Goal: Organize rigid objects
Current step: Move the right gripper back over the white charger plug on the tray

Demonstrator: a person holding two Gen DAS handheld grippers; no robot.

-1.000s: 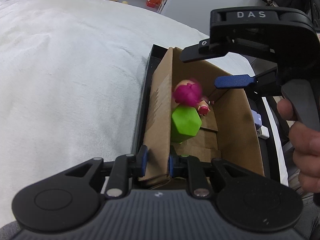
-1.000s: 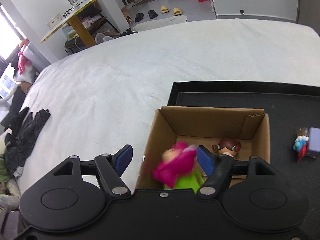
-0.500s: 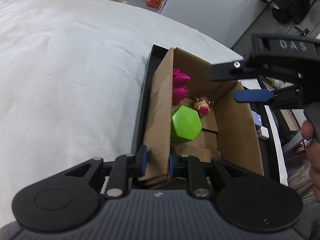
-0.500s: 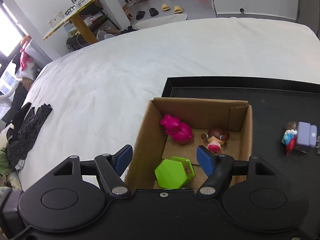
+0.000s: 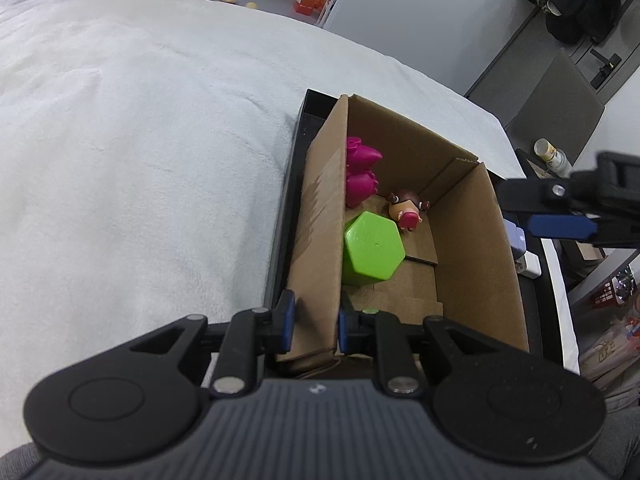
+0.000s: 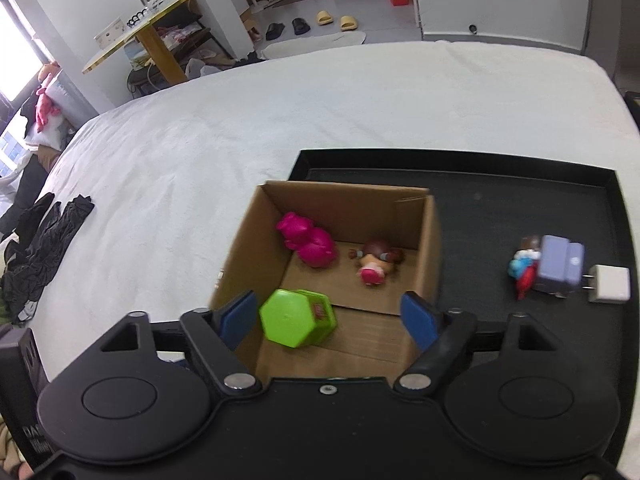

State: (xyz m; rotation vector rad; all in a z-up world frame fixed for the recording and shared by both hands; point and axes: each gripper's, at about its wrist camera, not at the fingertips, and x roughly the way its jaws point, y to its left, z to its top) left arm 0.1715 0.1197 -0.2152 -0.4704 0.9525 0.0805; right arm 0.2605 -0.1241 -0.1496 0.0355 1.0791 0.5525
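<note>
Left fingers [image 5: 285, 322] clamp the box [image 5: 320, 240] wall; beyond them inside lie three toys: one green hexagon [image 5: 374, 250], one pink figure [image 5: 360, 178], one doll [image 5: 408, 212]. Right gripper [image 6: 332, 316] is opening, empty, above the box.

A lived-in home bedroom: white bed [image 6: 280, 120], slippers [image 6: 336, 20] by the doorway, cluttered yellow side table [image 6: 148, 28], dark clothes [image 6: 36, 236] dropped alongside.

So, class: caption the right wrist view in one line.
Open claw above brown cardboard box holding green hexagonal container, magenta toy, small doll.
</note>
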